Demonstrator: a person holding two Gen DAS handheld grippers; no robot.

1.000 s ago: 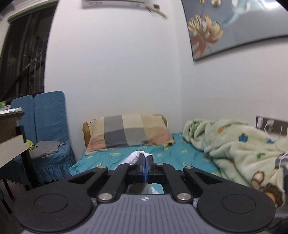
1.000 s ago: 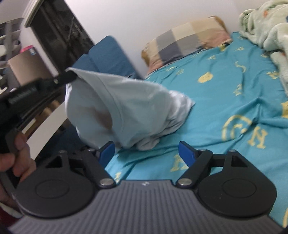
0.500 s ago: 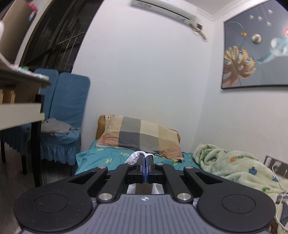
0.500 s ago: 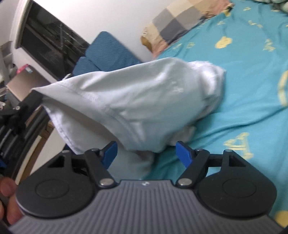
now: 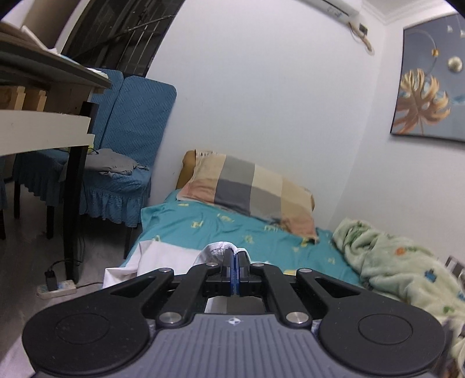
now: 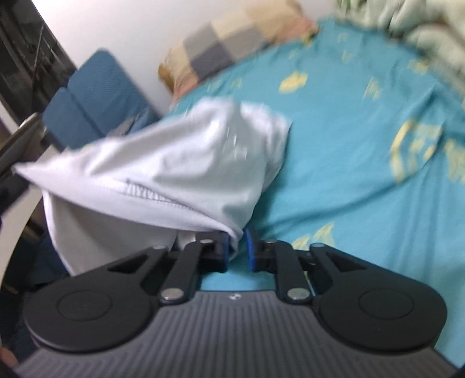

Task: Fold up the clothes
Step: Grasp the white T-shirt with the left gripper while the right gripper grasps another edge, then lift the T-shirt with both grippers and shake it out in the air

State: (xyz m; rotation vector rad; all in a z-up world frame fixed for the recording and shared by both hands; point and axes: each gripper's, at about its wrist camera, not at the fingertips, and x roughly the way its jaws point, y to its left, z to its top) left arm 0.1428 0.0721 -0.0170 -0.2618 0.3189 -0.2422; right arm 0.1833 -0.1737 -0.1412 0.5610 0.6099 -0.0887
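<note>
White garment (image 6: pixel 174 165) held above teal bed sheet (image 6: pixel 348 162), far end resting on it. Left gripper (image 5: pixel 234 263) clamped on one bunched edge. Right gripper (image 6: pixel 236 251), wide half second ago, now narrowed around hem corner, gap remaining. Judgement: second grasp forming, spreading likely next.

Home bedroom: bed (image 5: pixel 203 224) with teal patterned sheet, checked pillow (image 5: pixel 250 194), rumpled green blanket (image 5: pixel 398 267), blue-covered chairs (image 5: pixel 128 139) beside a desk (image 5: pixel 43 130), framed leaf picture (image 5: pixel 430 96), wall air conditioner (image 5: pixel 334 8).
</note>
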